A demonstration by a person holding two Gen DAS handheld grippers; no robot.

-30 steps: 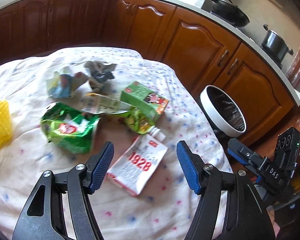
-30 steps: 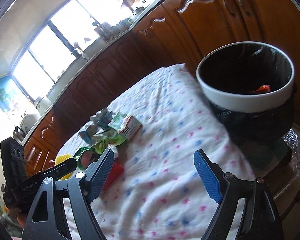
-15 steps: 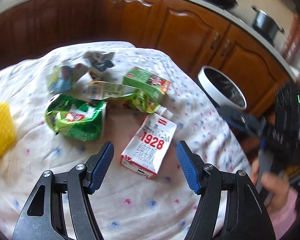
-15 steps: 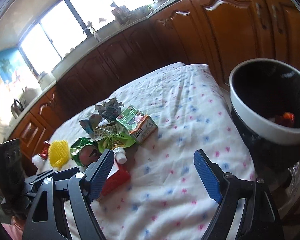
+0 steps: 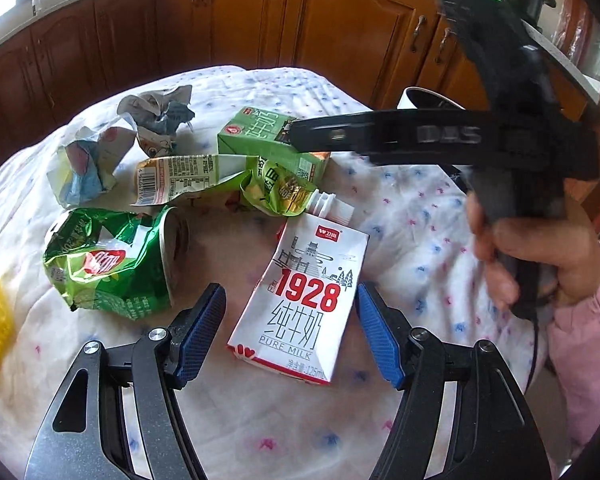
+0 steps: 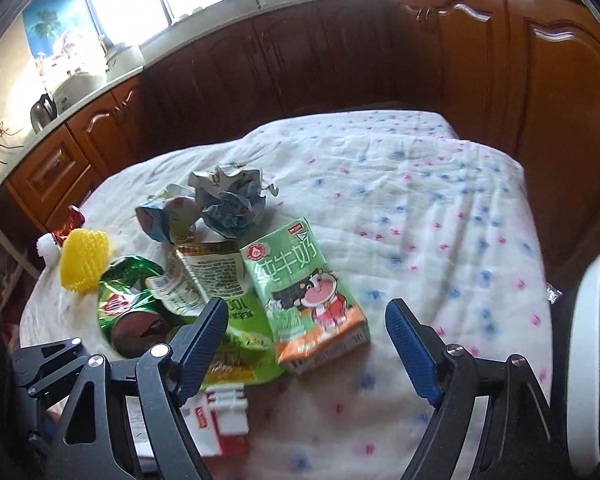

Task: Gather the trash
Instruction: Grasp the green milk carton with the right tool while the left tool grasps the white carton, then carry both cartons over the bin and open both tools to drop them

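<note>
Milk cartons (image 5: 302,288) (image 6: 306,292): two. Crumpled papers (image 5: 156,118) (image 5: 86,164): two.

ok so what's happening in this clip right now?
A person is clearing trash off a cloth-covered table with a handheld claw in each hand. The left claw is open, straddling the white milk carton without gripping it yet. The right claw is also open, hovering over the green milk carton. Crumpled wrappers and a crushed green cup lie untouched. The white bin waits at the table's edge.
</note>
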